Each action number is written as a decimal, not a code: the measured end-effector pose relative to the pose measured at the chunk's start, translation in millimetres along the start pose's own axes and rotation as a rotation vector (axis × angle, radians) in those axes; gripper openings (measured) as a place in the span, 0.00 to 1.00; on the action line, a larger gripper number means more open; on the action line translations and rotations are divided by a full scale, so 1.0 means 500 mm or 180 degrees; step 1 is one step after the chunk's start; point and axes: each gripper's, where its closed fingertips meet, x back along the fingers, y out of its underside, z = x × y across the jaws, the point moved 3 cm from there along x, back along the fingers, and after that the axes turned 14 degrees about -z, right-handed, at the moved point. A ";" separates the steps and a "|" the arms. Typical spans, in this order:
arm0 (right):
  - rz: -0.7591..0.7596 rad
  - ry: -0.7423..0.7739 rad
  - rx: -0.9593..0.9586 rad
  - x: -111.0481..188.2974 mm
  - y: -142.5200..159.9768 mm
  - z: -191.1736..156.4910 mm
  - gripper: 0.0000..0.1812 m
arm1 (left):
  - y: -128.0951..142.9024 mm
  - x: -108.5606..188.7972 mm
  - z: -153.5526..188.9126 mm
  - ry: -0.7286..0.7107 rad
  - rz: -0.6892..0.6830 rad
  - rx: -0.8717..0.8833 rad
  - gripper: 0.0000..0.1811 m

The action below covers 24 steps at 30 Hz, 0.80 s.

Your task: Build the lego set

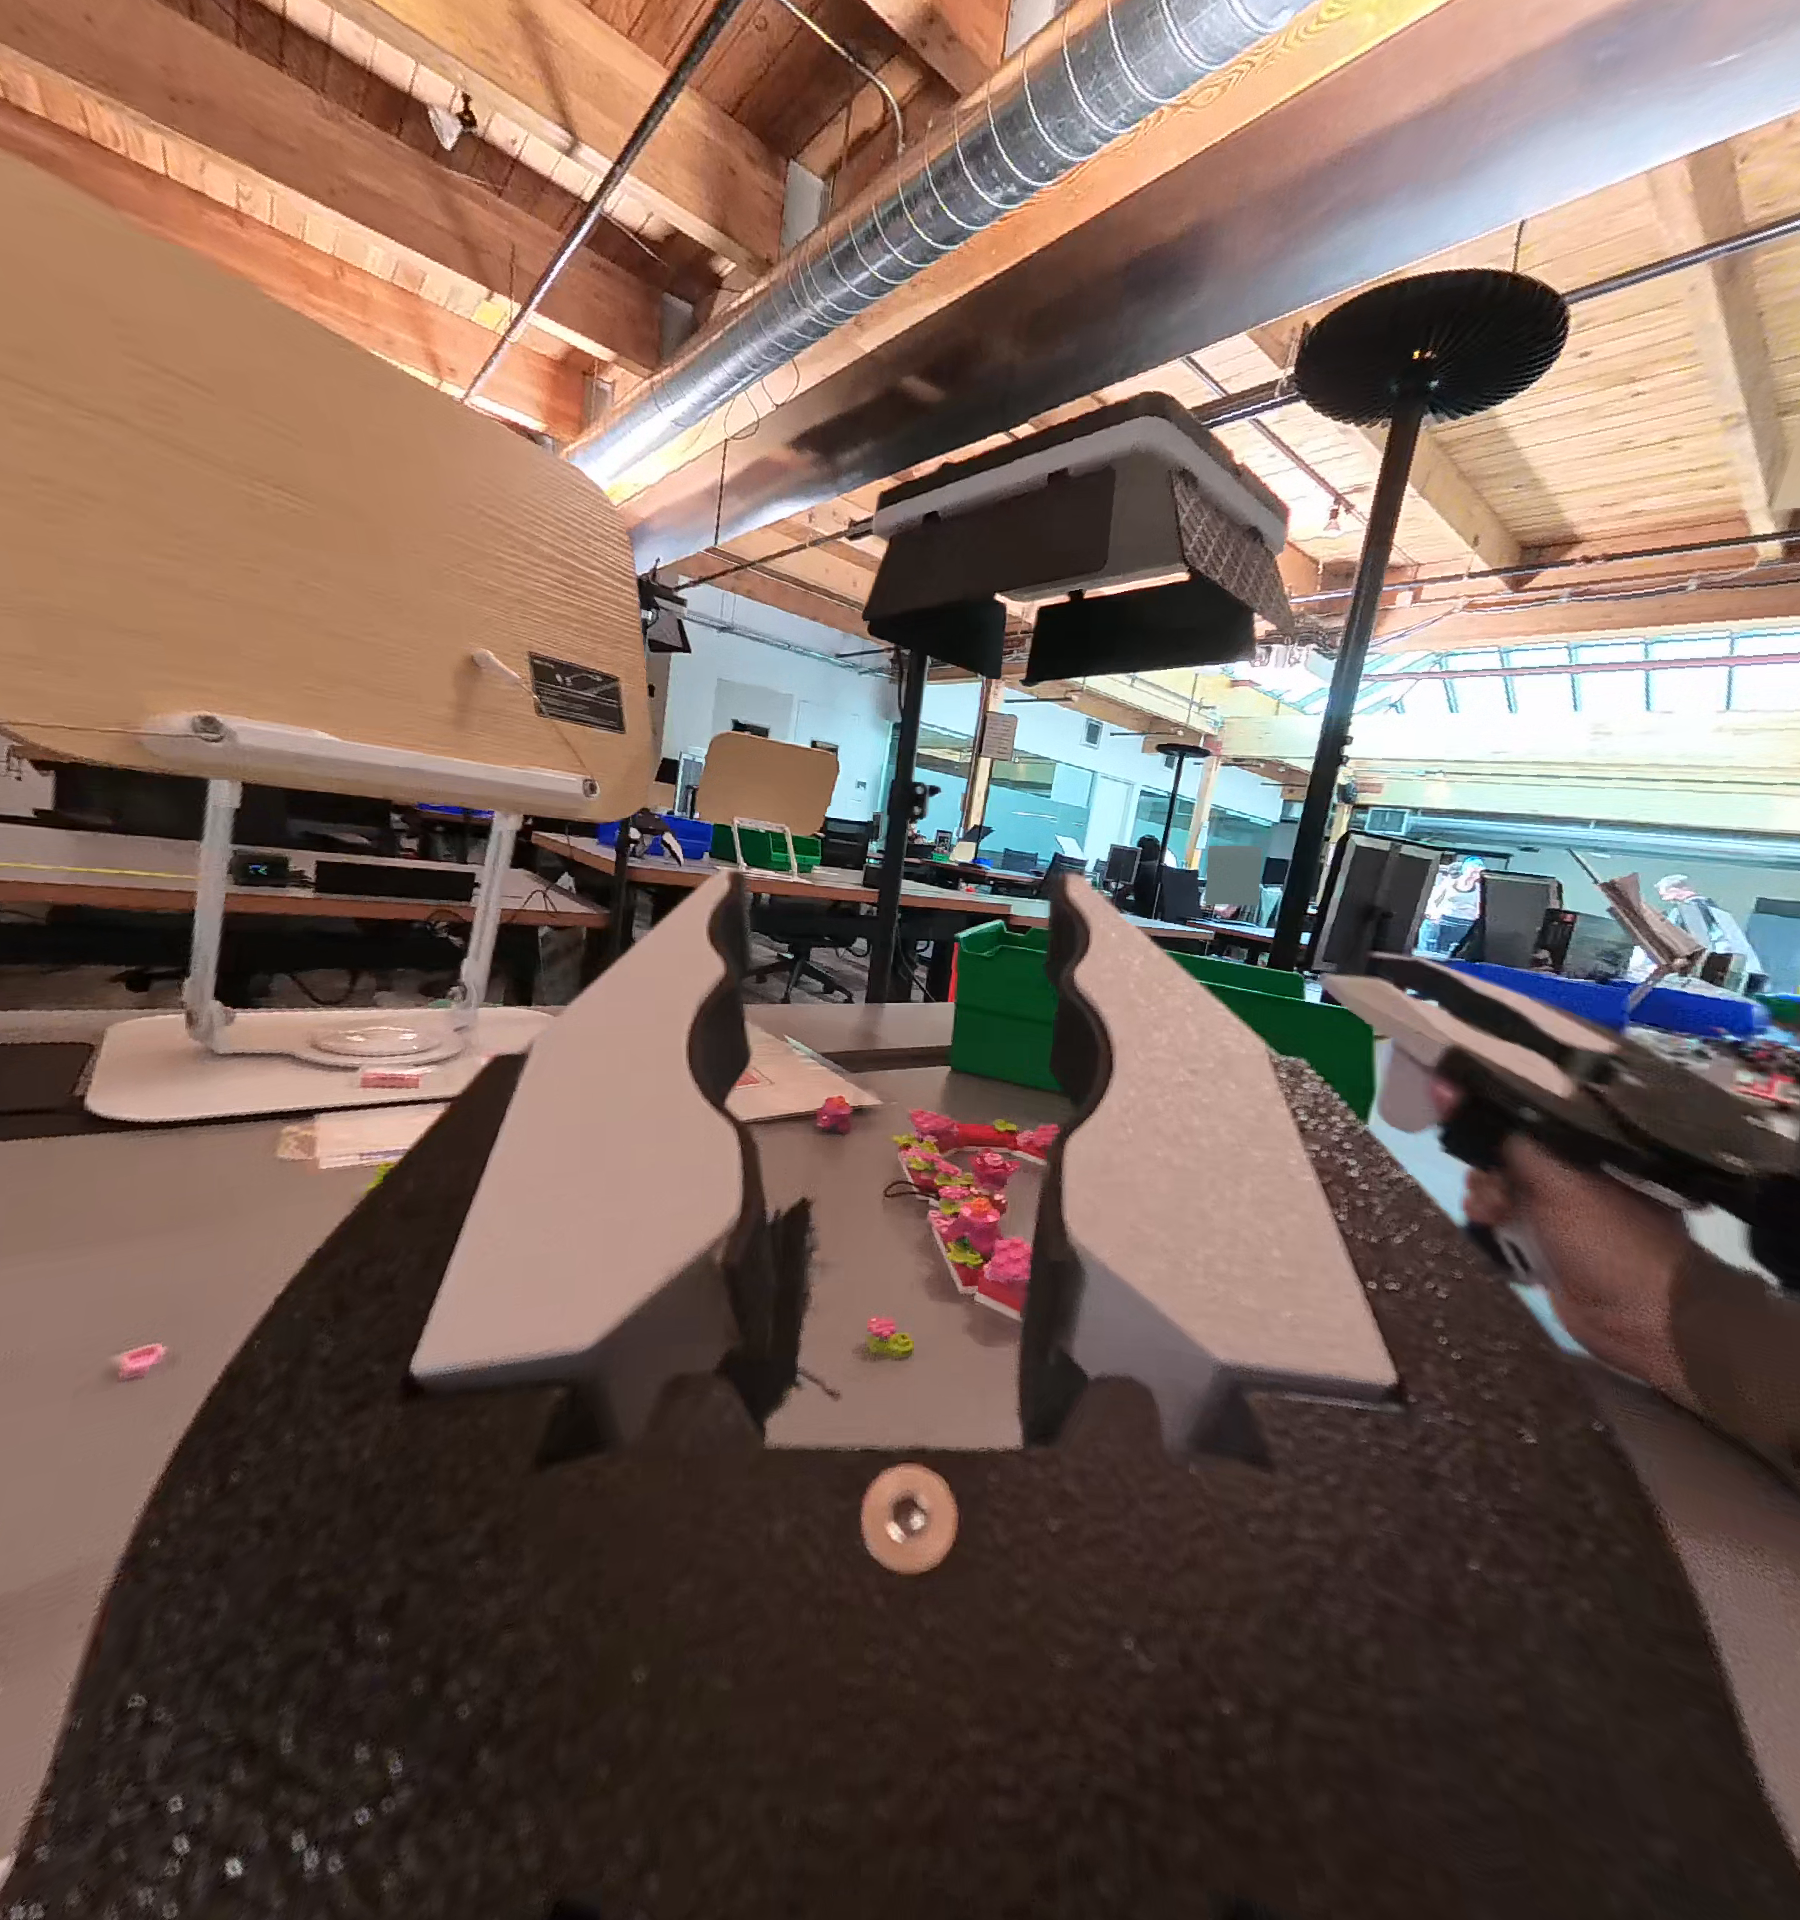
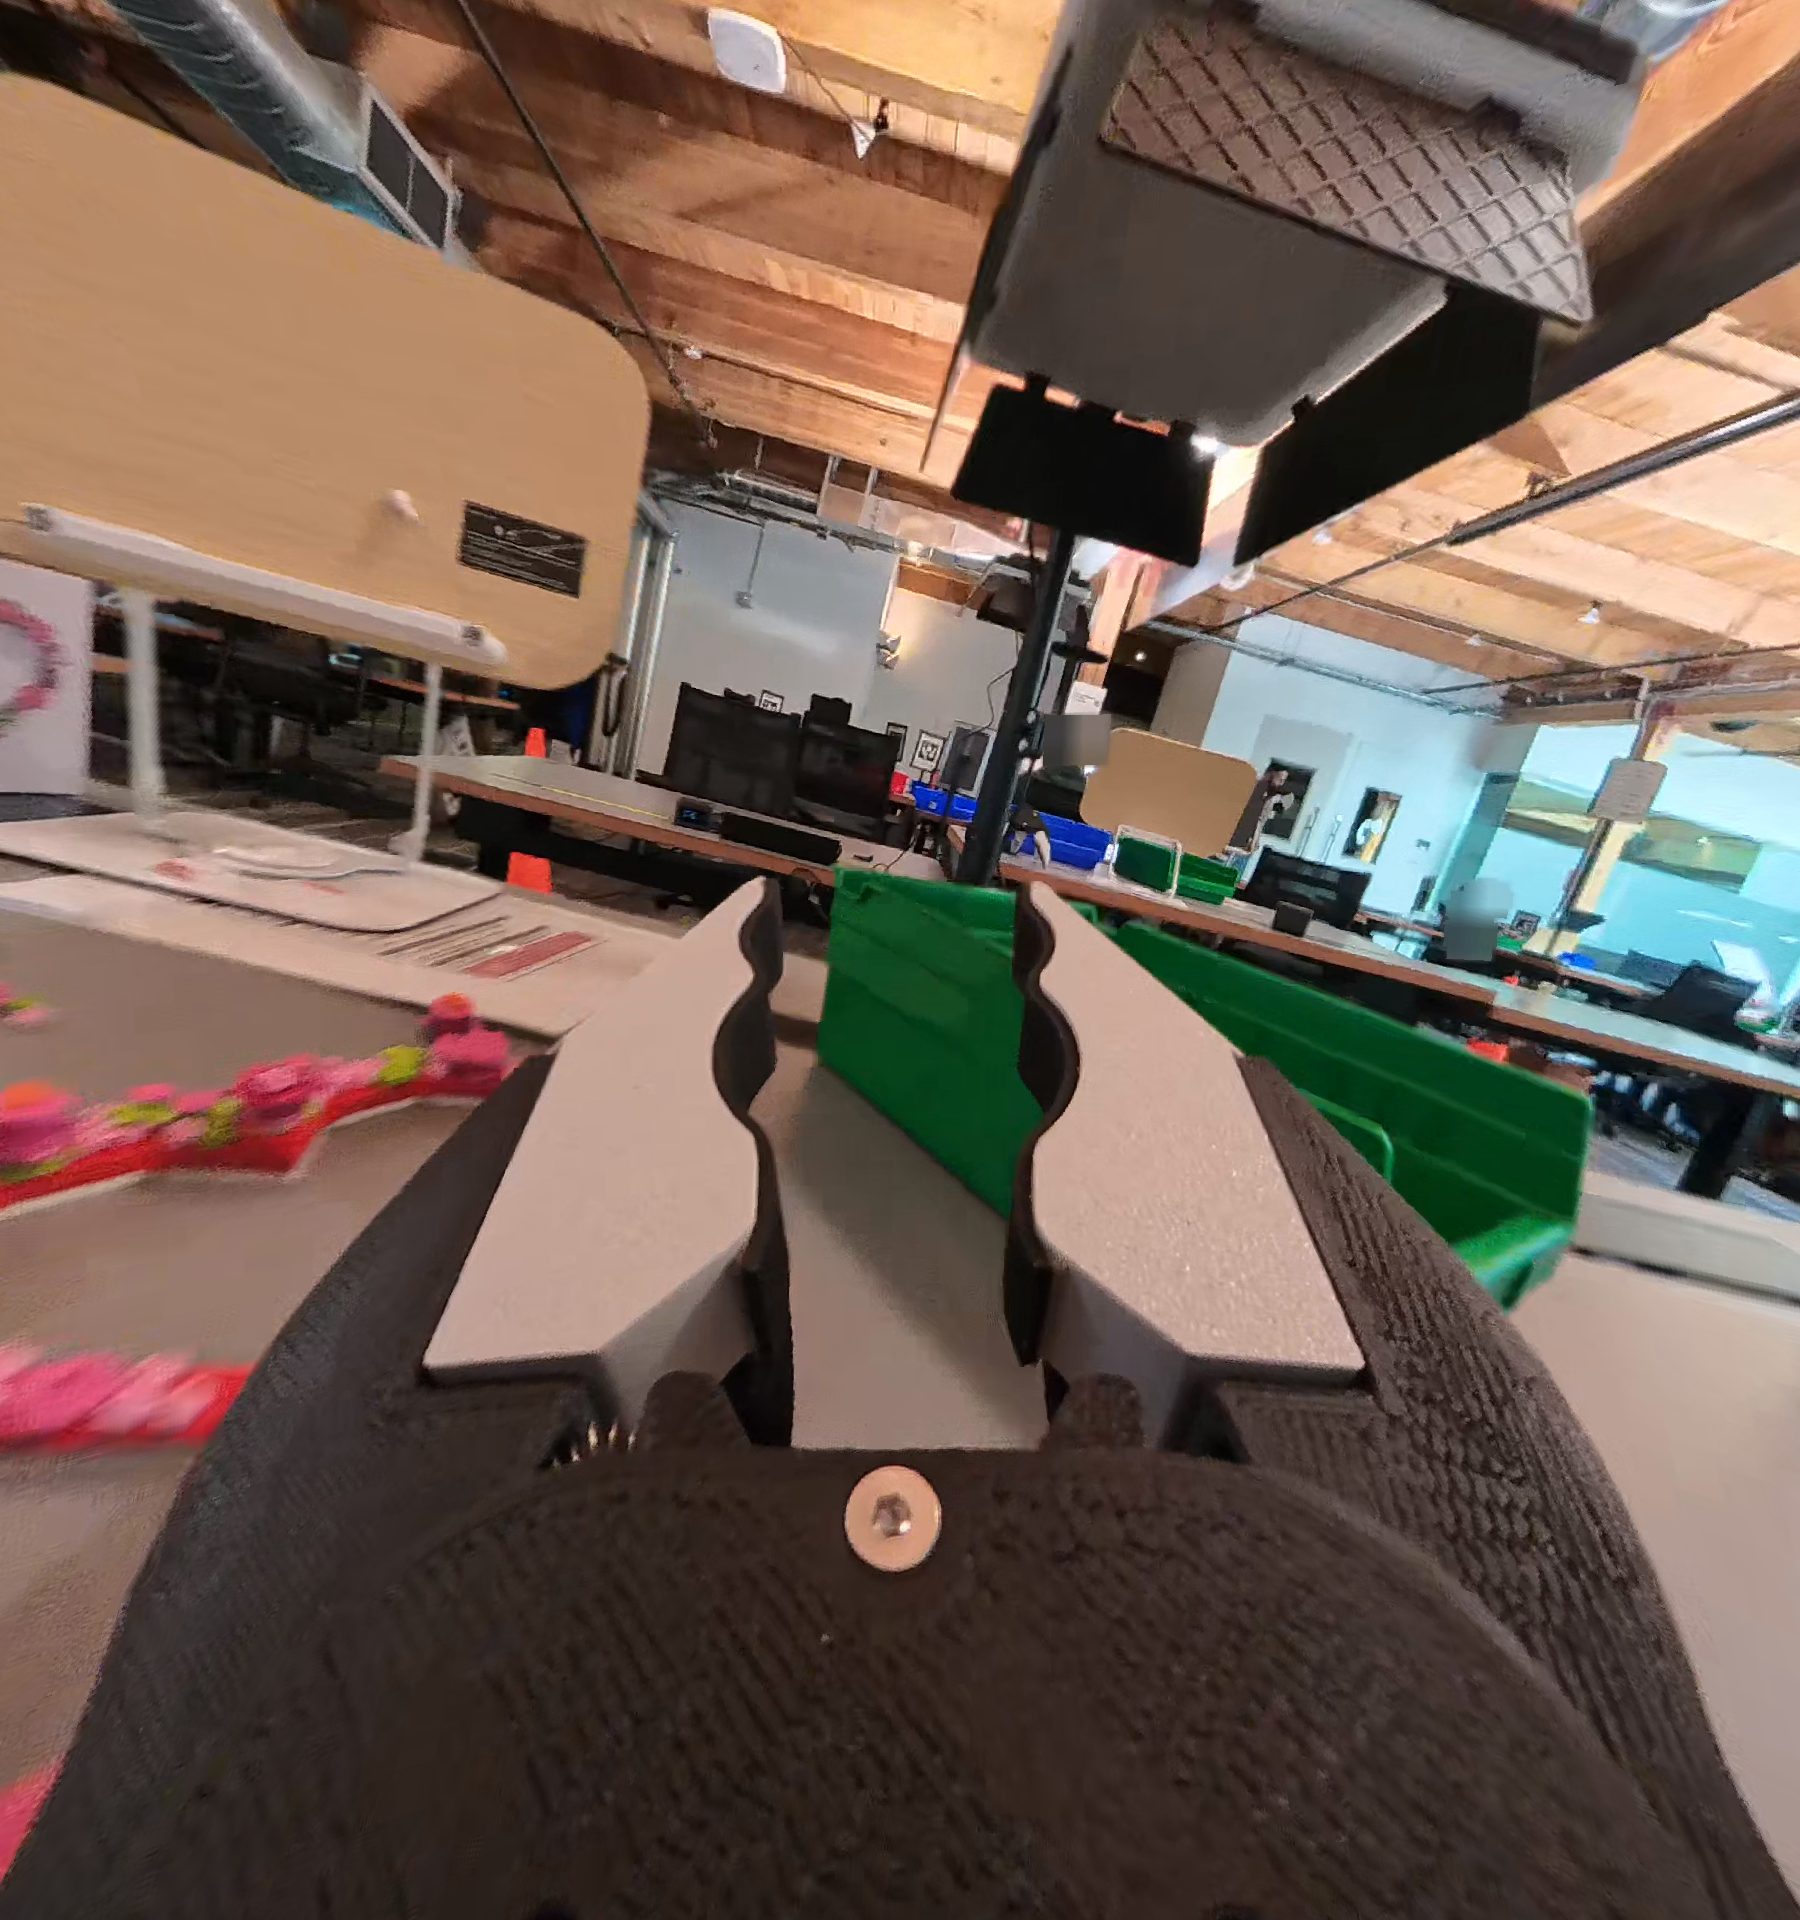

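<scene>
A curved red lego piece topped with pink and green flowers (image 1: 969,1205) lies on the grey table, seen between my left gripper's fingers; it also shows at the left of the right wrist view (image 2: 200,1122). A small pink and green flower piece (image 1: 888,1340) lies loose nearer to me. My left gripper (image 1: 896,914) is open and empty, raised above the table. My right gripper (image 2: 891,914) is open and empty and points at a green bin (image 2: 927,1018). The right gripper also shows at the right edge of the left wrist view (image 1: 1395,997), held by a hand.
A green bin (image 1: 1000,1008) stands behind the lego. A wood-panel stand on a white base (image 1: 283,1060) is at the left, with paper sheets (image 1: 366,1138) by it. Loose pink pieces (image 1: 140,1359) lie at the left. A second red flowered section (image 2: 75,1392) lies at the lower left. My right fingertips sit around 35 centimeters from my left ones.
</scene>
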 end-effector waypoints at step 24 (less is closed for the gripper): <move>0.0122 -0.0272 0.0382 -0.113 0.016 -0.012 0.18 | 0.022 -0.013 -0.039 -0.0302 -0.0093 -0.0487 0.29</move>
